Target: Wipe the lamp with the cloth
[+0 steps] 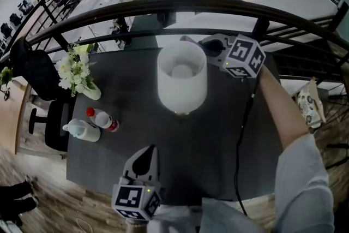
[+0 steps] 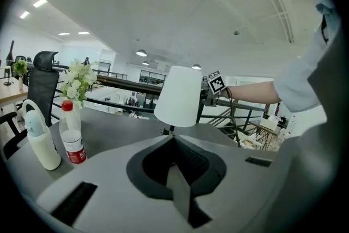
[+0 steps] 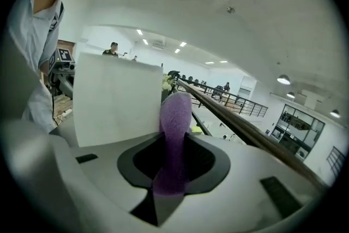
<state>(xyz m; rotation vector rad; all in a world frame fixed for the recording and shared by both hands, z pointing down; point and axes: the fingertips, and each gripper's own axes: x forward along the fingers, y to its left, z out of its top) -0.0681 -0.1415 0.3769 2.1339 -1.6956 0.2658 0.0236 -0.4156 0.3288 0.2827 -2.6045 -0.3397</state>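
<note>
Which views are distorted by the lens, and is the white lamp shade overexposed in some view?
Head view: the railing bows into an arc, and the lamp shade is bright but its rim shows. Left gripper view: dark rounded corners, shade evenly lit. Right gripper view: the shade is nearly flat white behind the cloth.

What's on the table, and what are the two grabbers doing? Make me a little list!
Lamp: white table lamp with a round shade, mid-table
Right gripper: shut on purple cloth, close beside the shade
Left gripper: shut, empty, over the table's near edge
Table: dark grey
Also there: white flowers, red-capped clear bottle, white pump bottle
</note>
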